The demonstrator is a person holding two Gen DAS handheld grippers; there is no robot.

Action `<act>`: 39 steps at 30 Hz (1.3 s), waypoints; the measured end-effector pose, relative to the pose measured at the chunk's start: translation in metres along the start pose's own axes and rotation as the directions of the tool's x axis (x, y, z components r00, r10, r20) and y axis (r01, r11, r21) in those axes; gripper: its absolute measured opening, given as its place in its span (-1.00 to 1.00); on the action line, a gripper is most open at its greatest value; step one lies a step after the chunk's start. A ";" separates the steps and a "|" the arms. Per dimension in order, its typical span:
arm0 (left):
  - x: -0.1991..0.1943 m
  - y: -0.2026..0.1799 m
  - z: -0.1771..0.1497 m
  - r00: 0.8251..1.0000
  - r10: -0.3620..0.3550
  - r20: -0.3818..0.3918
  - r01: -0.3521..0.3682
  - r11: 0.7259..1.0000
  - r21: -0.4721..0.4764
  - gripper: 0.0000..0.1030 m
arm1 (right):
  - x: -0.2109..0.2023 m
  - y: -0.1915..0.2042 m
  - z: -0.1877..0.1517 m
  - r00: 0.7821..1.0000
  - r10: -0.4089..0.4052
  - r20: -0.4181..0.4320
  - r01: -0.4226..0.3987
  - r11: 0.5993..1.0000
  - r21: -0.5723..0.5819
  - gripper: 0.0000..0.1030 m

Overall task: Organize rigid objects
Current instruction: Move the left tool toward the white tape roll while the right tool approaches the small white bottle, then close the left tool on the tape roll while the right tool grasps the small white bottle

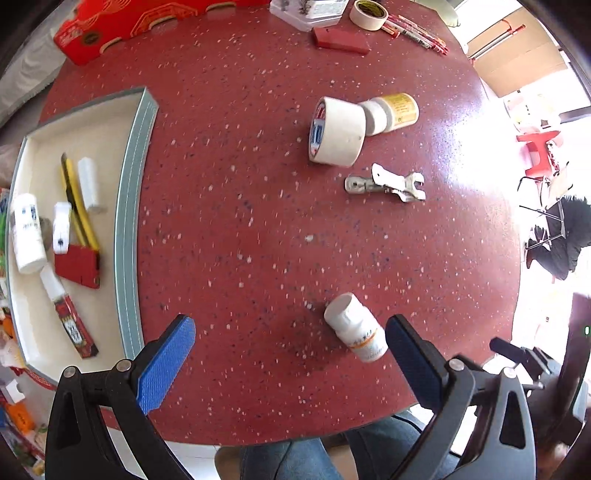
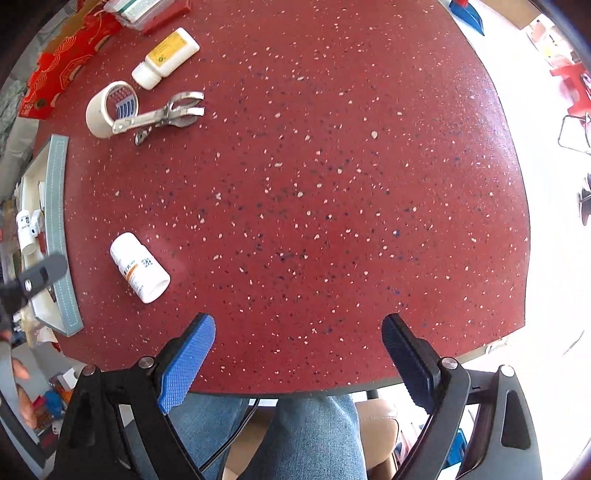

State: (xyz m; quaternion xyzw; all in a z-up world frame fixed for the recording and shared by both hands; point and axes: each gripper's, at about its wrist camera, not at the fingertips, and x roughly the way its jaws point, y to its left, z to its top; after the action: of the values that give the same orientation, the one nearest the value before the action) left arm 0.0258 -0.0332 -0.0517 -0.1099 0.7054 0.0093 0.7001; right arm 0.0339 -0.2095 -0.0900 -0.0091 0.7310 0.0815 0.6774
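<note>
A white pill bottle (image 1: 355, 326) (image 2: 139, 267) lies on its side on the red speckled table, just inside the right finger of my open left gripper (image 1: 291, 354), not touched by the pads. Farther off lie a wide roll of masking tape (image 1: 337, 130) (image 2: 110, 108), a yellow-labelled white bottle (image 1: 391, 111) (image 2: 166, 57) and a metal can opener (image 1: 386, 184) (image 2: 166, 115). At the left stands a cream tray with a grey rim (image 1: 129, 221) (image 2: 59, 229); it holds a yellow utility knife (image 1: 75, 199), white bottles and a red box. My right gripper (image 2: 299, 350) hangs open over bare table near the front edge.
Along the table's far side are a red gift box (image 1: 122, 26), a flat red box (image 1: 341, 40), a small tape roll (image 1: 369, 14) and red pens (image 1: 417, 31). A person's jeans-clad legs (image 2: 310, 435) show below the front edge. Chairs and cardboard boxes stand to the right.
</note>
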 end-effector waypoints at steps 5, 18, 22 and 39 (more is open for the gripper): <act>-0.003 -0.019 0.055 0.995 0.030 0.099 -0.032 0.999 0.024 0.99 | 0.000 0.006 -0.009 1.000 -0.001 -0.001 0.001 1.000 -0.011 0.80; 0.054 -0.019 0.120 0.992 0.095 0.084 -0.097 0.995 0.024 0.99 | -0.018 0.049 0.002 0.995 -0.038 0.088 0.054 0.981 -0.189 0.80; 0.065 -0.002 0.124 0.996 0.075 0.052 -0.074 0.997 -0.018 0.99 | -0.006 0.099 0.013 0.992 -0.065 0.107 0.100 0.928 -0.358 0.80; 0.084 -0.021 0.139 0.988 0.122 0.091 -0.131 0.987 0.096 1.00 | 0.038 0.168 0.049 0.983 -0.110 0.147 0.174 0.813 -0.556 0.55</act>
State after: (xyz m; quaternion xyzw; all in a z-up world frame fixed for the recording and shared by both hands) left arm 0.1671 -0.0428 -0.1343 -0.0286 0.6800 0.0224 0.7323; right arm 0.0585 -0.0337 -0.1133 -0.2600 0.6332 0.2443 0.6869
